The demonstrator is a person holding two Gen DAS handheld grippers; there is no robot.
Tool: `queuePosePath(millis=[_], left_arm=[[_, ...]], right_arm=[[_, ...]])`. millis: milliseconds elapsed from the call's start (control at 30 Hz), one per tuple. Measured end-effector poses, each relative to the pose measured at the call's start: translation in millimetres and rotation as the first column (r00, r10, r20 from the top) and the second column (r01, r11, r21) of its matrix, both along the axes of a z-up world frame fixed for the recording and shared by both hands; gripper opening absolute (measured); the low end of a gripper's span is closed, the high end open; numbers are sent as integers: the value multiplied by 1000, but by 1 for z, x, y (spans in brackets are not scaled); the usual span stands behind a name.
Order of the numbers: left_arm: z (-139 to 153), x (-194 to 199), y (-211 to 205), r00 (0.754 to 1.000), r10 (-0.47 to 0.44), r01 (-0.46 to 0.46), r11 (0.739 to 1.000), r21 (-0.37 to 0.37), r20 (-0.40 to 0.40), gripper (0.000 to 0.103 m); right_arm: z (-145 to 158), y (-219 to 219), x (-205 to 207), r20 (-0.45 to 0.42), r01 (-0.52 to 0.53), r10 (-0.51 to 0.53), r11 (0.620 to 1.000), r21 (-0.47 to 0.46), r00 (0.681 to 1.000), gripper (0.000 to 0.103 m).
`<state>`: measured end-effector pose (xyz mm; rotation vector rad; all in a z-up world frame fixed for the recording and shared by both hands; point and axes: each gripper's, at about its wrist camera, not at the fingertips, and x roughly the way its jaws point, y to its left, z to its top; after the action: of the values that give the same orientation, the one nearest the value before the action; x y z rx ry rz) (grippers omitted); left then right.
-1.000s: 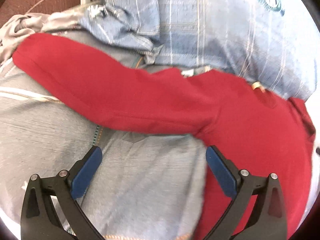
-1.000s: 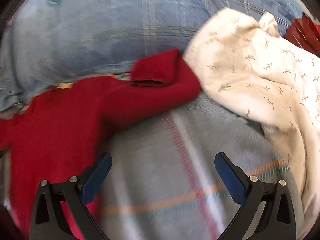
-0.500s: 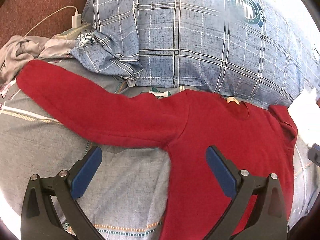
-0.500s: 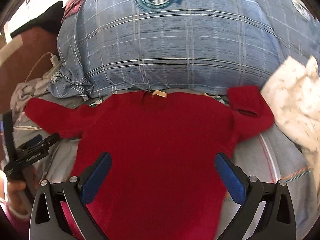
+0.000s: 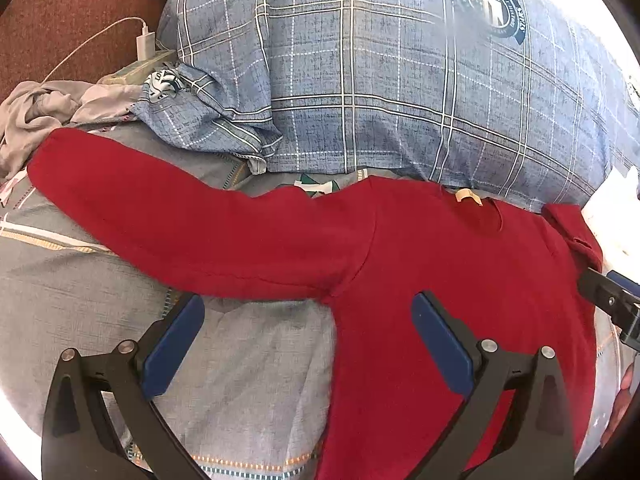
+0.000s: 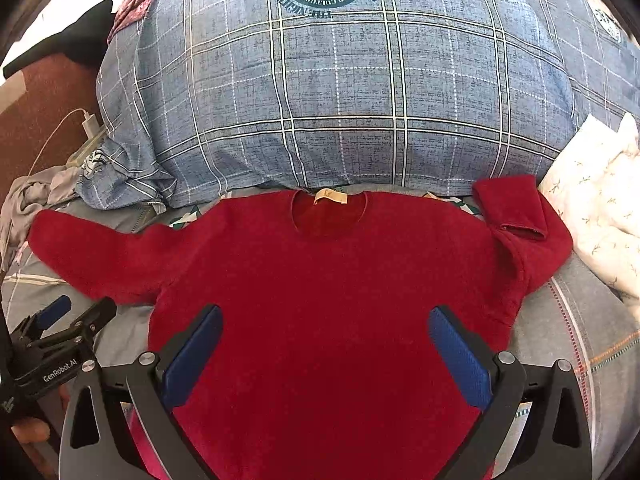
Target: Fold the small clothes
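A small red long-sleeved sweater (image 6: 328, 280) lies flat on the grey bed cover, collar toward the pillow. Its left sleeve (image 5: 180, 224) stretches straight out to the left. Its right sleeve (image 6: 516, 216) is bent, with the cuff doubled back on itself. My left gripper (image 5: 308, 320) is open and empty, hovering above the left armpit of the sweater (image 5: 460, 280). My right gripper (image 6: 326, 328) is open and empty above the middle of the sweater's body. The left gripper also shows at the lower left of the right wrist view (image 6: 60, 332).
A big blue plaid pillow (image 6: 340, 100) lies right behind the collar. A white flowered cloth (image 6: 600, 208) lies at the right. A crumpled grey garment (image 5: 44, 112) and a white charger with cable (image 5: 144, 42) lie at the far left. The grey bed cover (image 5: 240, 380) surrounds the sweater.
Both grippers have pulled back from the sweater, so more of it shows in each view. The sweater lies still and both grippers stay open.
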<state>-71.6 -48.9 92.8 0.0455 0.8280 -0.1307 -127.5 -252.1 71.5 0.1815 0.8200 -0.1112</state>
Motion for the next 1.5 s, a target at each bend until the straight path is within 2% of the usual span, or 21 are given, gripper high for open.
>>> queuePosePath(millis=[1200,1367,1500], left_arm=[[-17,17,3,999,41,-40,999,31,-35,103],[-16,20,10,998,52,-50,998,37,-36,103],[-11,29,30,994,102,-100,994,50,-27,103]], right_arm=[[-24,28,25,-40,-53,52,999,-7,998,103],[-27,31,25,-52,-68,68,998,-5,996,103],[-28,31,25,-57,-75,75,997,5,996,103]])
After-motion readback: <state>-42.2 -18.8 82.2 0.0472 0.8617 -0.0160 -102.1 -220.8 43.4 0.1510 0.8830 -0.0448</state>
